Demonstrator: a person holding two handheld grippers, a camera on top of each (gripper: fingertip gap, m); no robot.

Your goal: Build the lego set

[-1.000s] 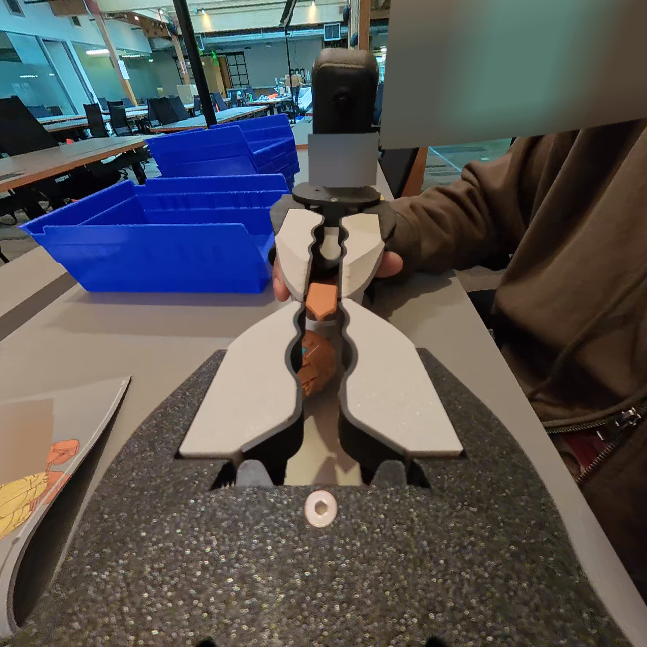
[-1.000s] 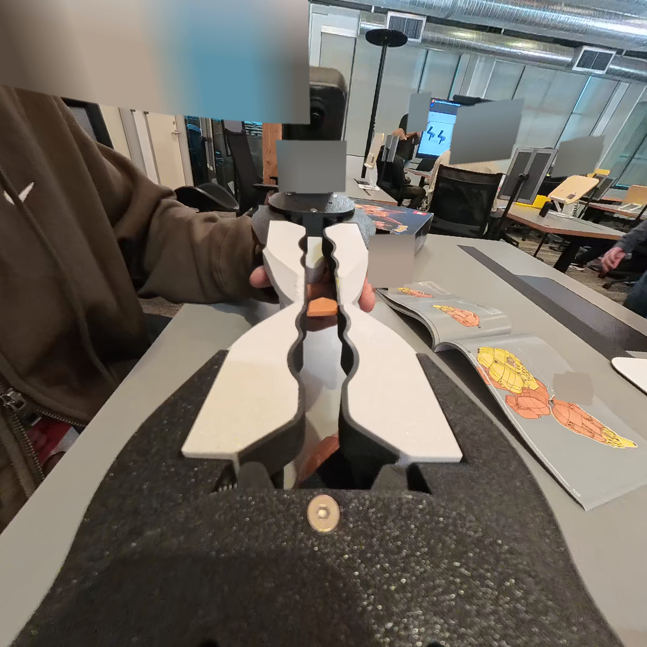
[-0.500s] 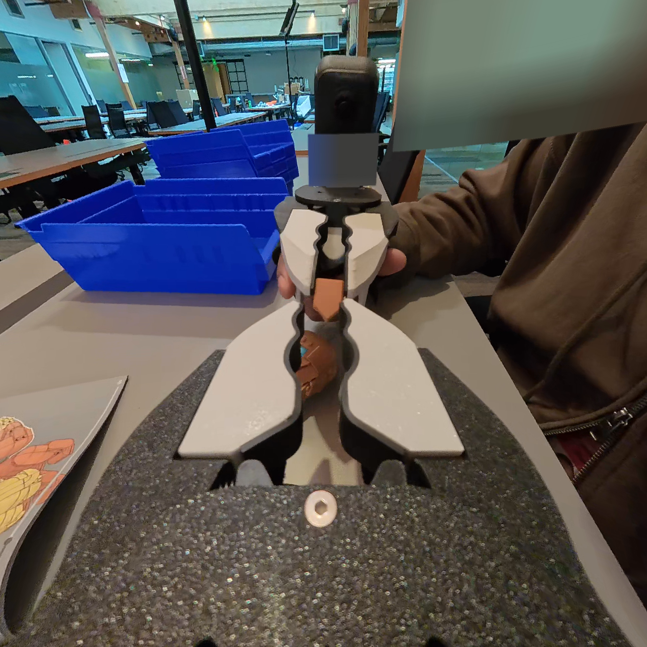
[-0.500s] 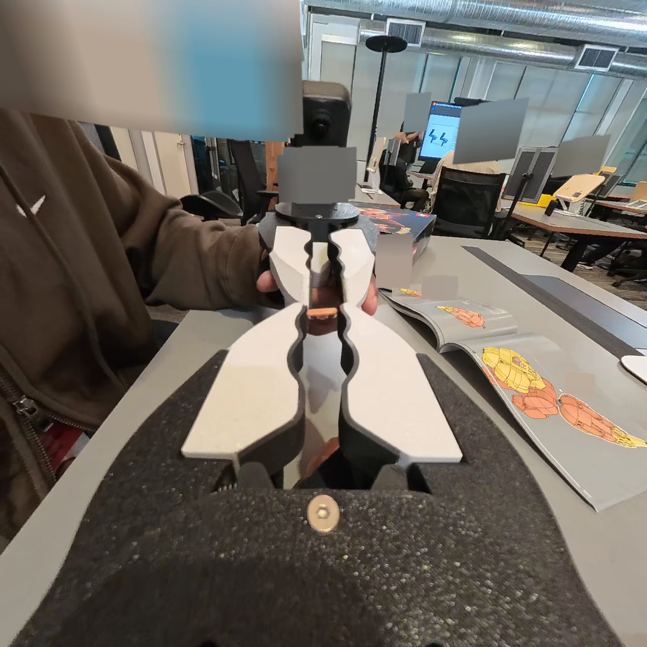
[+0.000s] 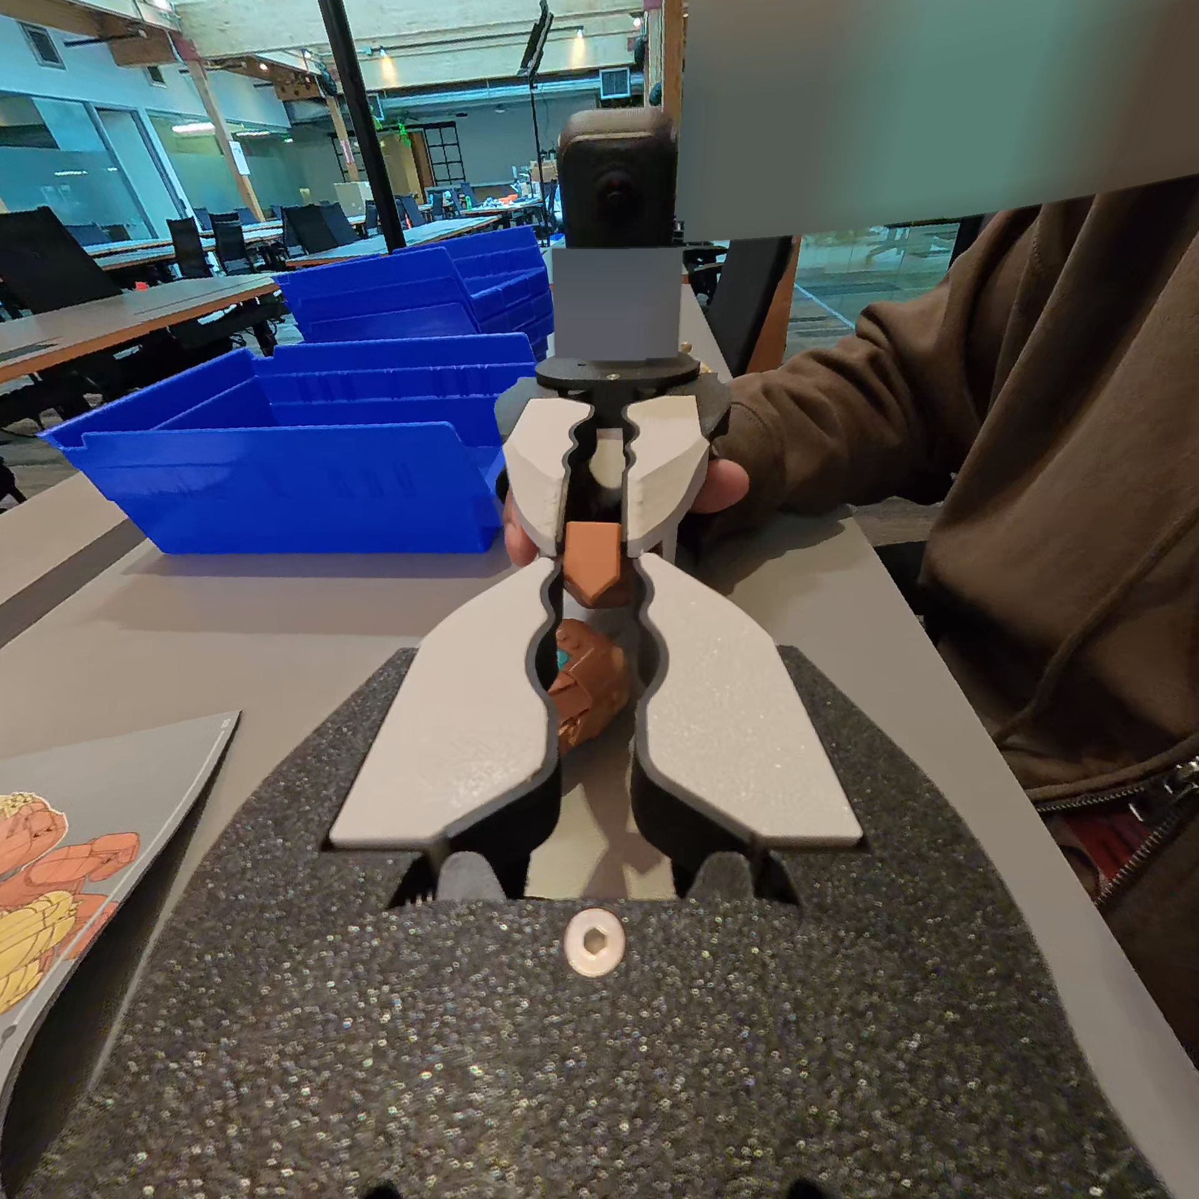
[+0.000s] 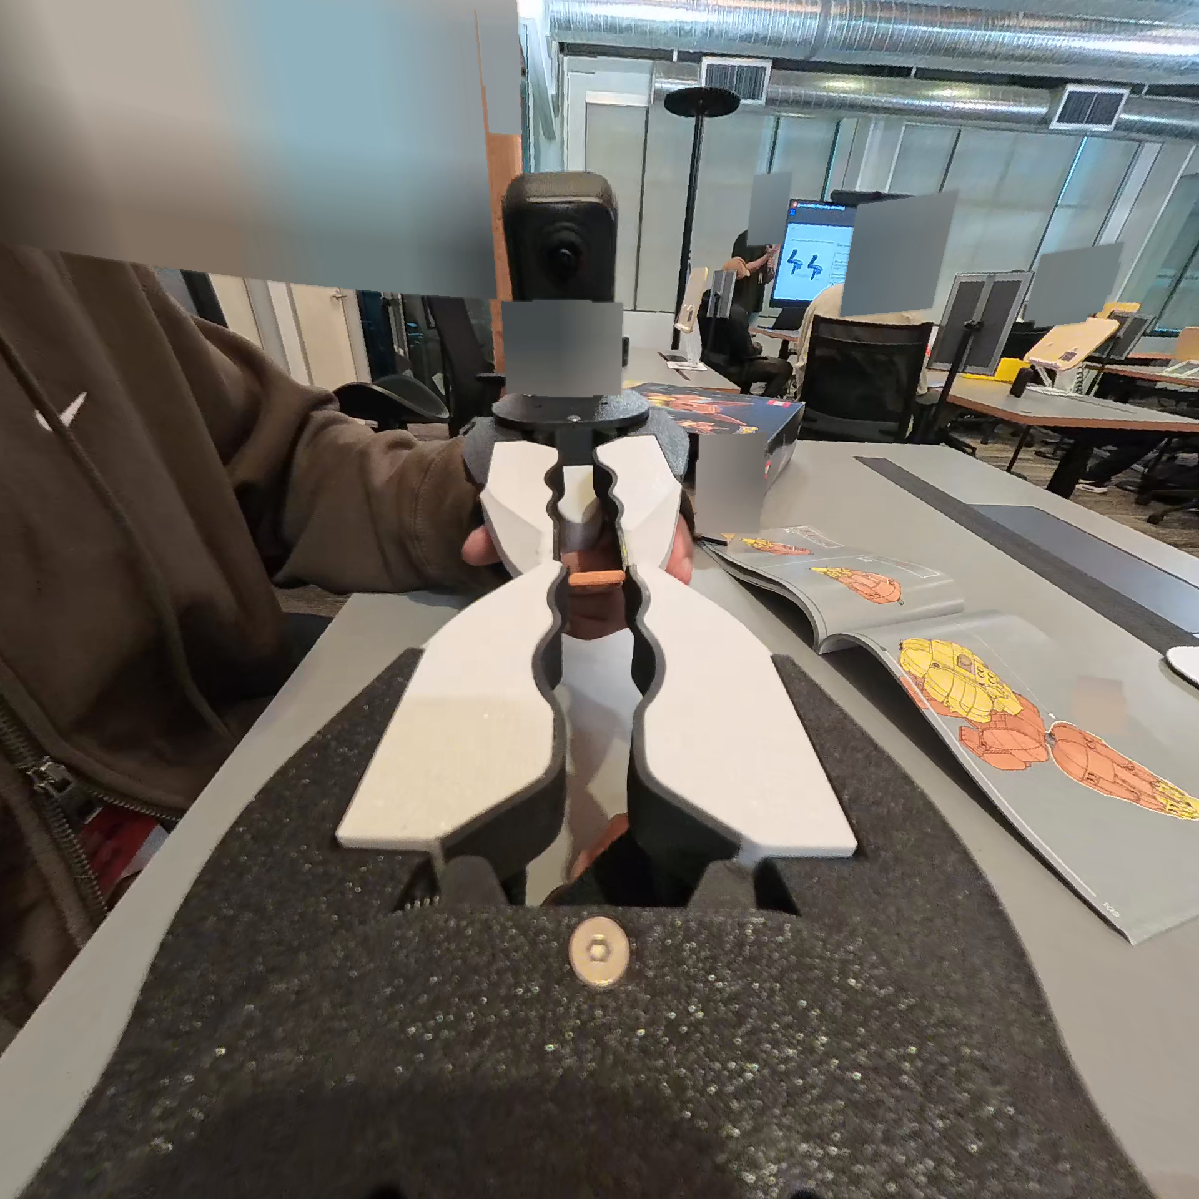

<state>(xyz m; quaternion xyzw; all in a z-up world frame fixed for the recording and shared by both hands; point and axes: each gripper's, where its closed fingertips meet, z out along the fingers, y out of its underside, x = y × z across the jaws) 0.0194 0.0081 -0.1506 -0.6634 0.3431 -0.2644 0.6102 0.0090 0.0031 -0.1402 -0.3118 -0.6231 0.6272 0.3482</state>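
Observation:
My left gripper [image 5: 595, 569] is shut on a brown lego assembly [image 5: 587, 688], held in the wavy recess between its fingers above the grey table [image 5: 259, 636]. My right gripper [image 5: 592, 544] faces it tip to tip and is shut on a small flat orange piece [image 5: 592, 561]. The orange piece hangs just above and in front of the brown assembly, close to it or touching. In the right wrist view the orange piece [image 6: 595, 577] shows edge-on between my right gripper's tips [image 6: 595, 573], with the left gripper [image 6: 587, 559] right behind it.
Several blue bins [image 5: 311, 480] stand on the table behind the right gripper. An open instruction booklet [image 6: 973, 701] lies beside the left gripper and also shows in the left wrist view [image 5: 78, 876]. The lego box [image 6: 733, 415] is beyond it. A person in a brown hoodie [image 5: 1038, 519] sits at the table edge. The tips of both grippers are at nearly the same place.
The two grippers have come closer together. The orange piece has tilted flatter and moved down toward the brown assembly. Both grips are unchanged.

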